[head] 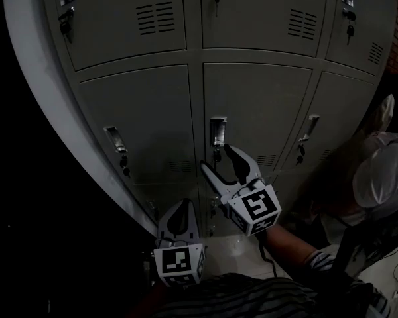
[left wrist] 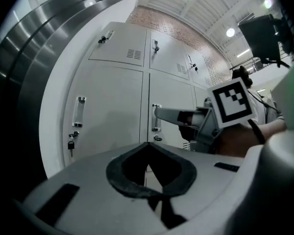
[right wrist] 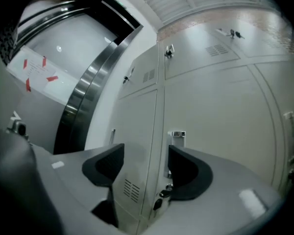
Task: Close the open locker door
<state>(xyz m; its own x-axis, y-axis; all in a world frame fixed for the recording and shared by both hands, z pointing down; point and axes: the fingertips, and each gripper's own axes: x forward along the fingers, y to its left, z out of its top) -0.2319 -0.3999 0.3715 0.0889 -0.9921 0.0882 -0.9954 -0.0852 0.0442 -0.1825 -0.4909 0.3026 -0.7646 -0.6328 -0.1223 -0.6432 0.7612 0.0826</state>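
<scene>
The grey middle locker door (head: 252, 111) lies flush with its neighbours, and its metal handle (head: 217, 131) sits at its left edge. My right gripper (head: 215, 158) is open just below that handle, with nothing between its fingers. In the right gripper view the right gripper (right wrist: 146, 153) straddles the seam between two doors; the handle (right wrist: 177, 135) stands just past the right jaw and a key (right wrist: 159, 199) hangs under it. My left gripper (head: 184, 203) is shut and empty, lower and further left, away from the doors. In the left gripper view the left gripper (left wrist: 148, 144) points at the lockers, with the handle (left wrist: 156, 117) beyond it.
Other locker doors (head: 139, 121) with handles and hanging keys surround the middle one. A curved pale column (head: 46, 111) bounds the lockers on the left. A person in a white cap (head: 385, 171) is close by on the right. Pale floor (head: 245, 250) shows below the grippers.
</scene>
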